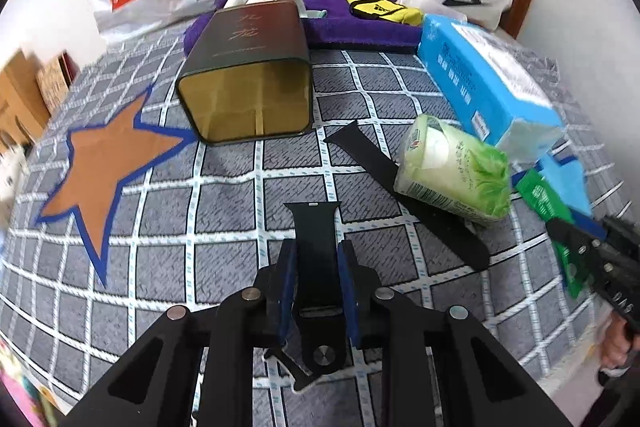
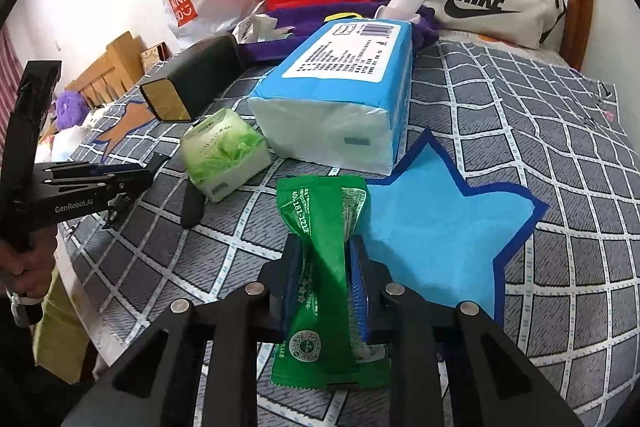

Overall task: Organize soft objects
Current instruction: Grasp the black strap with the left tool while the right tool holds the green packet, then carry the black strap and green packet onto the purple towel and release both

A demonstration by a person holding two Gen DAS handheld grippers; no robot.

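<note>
Between the blue pads of the left gripper [image 1: 316,267] sits a short black rubber watch strap [image 1: 316,227]. The jaws are nearly closed and pinch it on both sides, so the strap sticks out straight ahead over the bed. It points toward the dark square tin box with a gold inside [image 1: 250,99], which lies on its side with its open mouth facing the gripper. My guess is that the strap is meant to go into that box, and lying open like that makes it easy to slide things in.

Right of the box, a second long black strap [image 1: 404,187] lies flat on the grey checked bed cover [image 1: 224,195]. One end is tucked under a small soft green pack of tissues [image 1: 456,171], so the pack may have to move first.

Farther right of the box, the right gripper [image 2: 325,275] has its jaws squeezed on the middle of a green crinkly plastic packet [image 2: 324,227]. The packet bends in at the pinch because it is soft. It hangs just over the cover, beside a light blue star patch [image 2: 432,227].

Behind it, also right of the box, rests a big blue and white pack of paper tissues [image 2: 340,95]. A purple fluffy towel [image 1: 360,23] lies behind the box, near the wall.
</note>
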